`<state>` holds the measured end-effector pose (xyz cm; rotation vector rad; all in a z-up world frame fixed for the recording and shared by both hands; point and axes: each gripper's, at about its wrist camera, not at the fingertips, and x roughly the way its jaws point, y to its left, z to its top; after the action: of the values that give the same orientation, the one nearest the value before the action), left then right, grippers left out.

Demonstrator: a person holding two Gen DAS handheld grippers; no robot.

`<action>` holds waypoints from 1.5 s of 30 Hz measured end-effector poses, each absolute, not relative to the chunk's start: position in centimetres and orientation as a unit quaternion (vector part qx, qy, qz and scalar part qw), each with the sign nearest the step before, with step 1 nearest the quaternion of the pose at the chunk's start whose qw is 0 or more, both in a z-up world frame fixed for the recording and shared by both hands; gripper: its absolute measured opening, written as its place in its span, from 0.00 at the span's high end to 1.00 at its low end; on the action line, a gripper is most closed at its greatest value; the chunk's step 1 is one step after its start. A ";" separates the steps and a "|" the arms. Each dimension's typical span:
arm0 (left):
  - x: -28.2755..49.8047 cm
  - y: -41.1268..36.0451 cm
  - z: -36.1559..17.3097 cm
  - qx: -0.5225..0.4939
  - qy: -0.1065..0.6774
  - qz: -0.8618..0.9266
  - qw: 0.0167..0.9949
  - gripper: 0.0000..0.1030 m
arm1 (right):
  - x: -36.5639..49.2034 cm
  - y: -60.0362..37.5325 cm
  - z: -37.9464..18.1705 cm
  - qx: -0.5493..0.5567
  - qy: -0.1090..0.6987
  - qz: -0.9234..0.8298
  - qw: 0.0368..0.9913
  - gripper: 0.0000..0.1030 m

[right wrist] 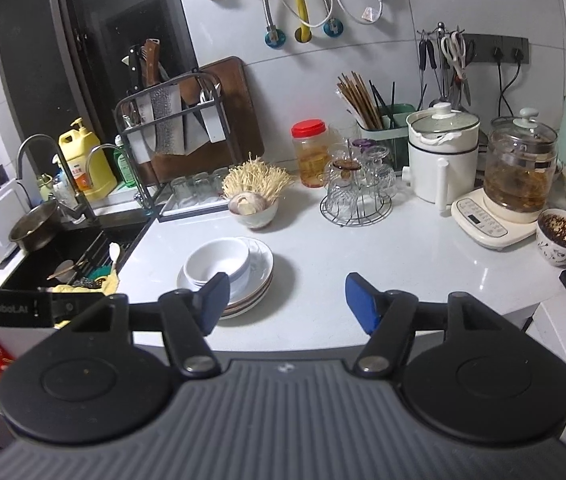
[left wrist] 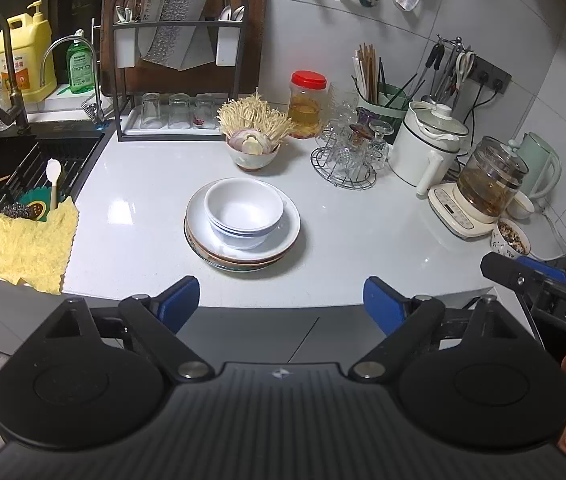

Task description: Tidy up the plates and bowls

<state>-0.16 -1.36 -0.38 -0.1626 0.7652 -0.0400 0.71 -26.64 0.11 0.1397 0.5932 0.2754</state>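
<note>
On the white counter (left wrist: 131,208), at its middle, the plates (left wrist: 243,254) and bowls (left wrist: 244,214) already form 1 stack: the bowls nest inside each other and sit on the top plate. I judge the stacking step as done, or nearly so. What is left, if anything, is moving the stack to a storage place, and no such place is identifiable from here.

Gripper state:
- My left gripper (left wrist: 281,302) is spread wide and empty. It hovers at the counter's near edge, short of the stack, touching nothing.
- My right gripper (right wrist: 287,300) is also released and empty. In the right wrist view its left pad overlaps the stack's near rim, but I cannot tell whether it touches.

Count, as far as rims show:
- Bowls in the stack: 3 rims visible, all white.
- Plates in the stack: about 3 — 1 white on top, 1 brown-edged below, 1 patterned at the bottom. The lower edges are too close to count with certainty.

Other crockery stays outside the stack: 1 bowl of vegetables (left wrist: 253,152) behind it, and 2 filled cups (right wrist: 561,242) far right beside the kettle base (right wrist: 487,224). These hold contents, so I judge them not part of the job
</note>
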 end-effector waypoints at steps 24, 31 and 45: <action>-0.7 -1.2 -0.6 -0.075 0.375 0.015 0.924 0.06 | 0.6 -26.4 0.1 0.063 0.278 0.122 0.951 0.00; -0.7 -1.1 -0.9 -0.082 0.375 0.017 0.923 0.06 | 0.8 -26.4 -0.3 0.066 0.288 0.126 0.947 0.00; -0.5 -1.4 -1.1 -0.083 0.380 0.022 0.921 0.06 | 1.1 -26.1 -0.7 0.059 0.298 0.124 0.944 0.00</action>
<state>-0.49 -1.37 -1.10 -0.1703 0.7813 0.0457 1.09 -26.06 -0.73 0.1211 0.6081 0.2529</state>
